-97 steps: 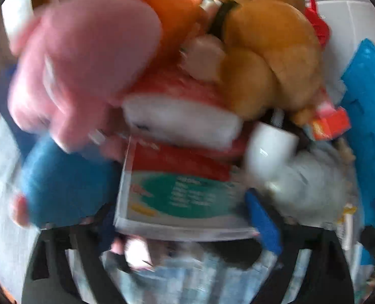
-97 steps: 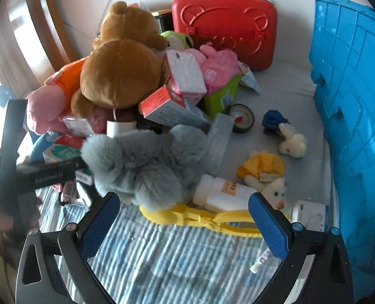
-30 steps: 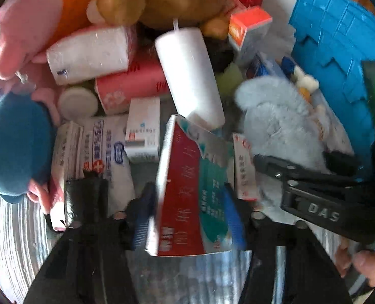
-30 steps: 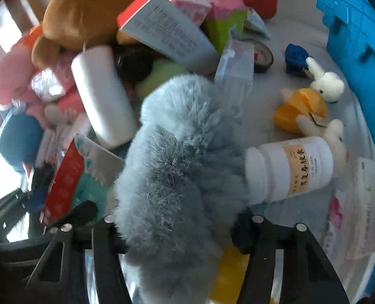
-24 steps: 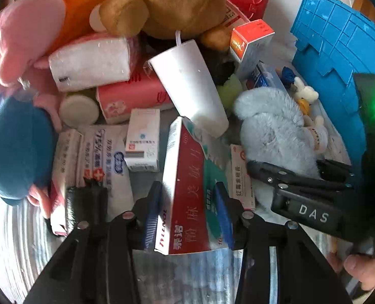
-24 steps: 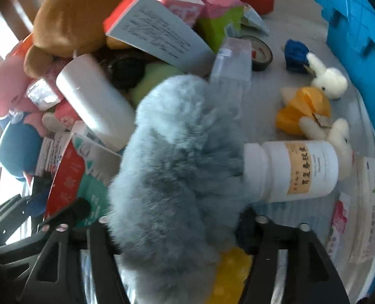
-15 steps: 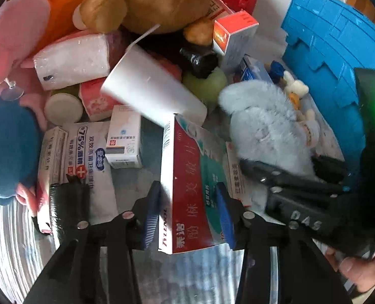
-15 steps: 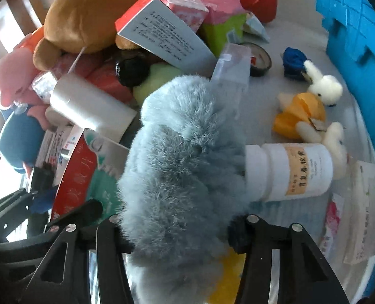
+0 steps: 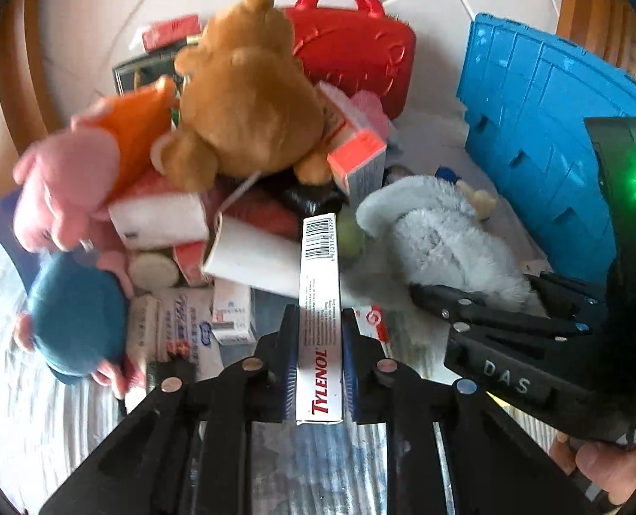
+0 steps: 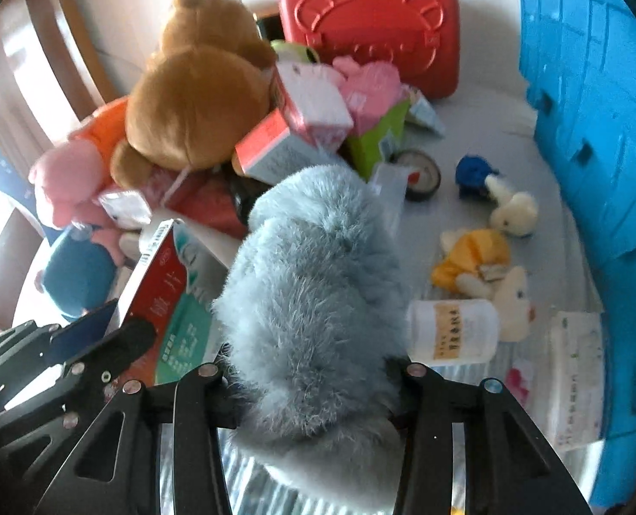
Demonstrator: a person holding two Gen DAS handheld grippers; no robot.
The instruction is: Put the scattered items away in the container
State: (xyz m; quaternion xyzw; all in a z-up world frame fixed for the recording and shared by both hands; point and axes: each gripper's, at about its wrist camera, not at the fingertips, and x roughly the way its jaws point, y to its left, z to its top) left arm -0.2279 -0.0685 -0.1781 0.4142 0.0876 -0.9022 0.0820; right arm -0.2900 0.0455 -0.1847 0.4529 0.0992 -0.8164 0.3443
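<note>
Cluttered bedsheet (image 9: 51, 407); box (image 9: 320, 326) in closing left claw (image 9: 320, 365)

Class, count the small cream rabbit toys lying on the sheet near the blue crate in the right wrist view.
2. One cream rabbit lies beside the small blue toy; the other rabbit, with an orange-yellow body, lies next to the white bottle. More may be hidden under the pile.
</note>
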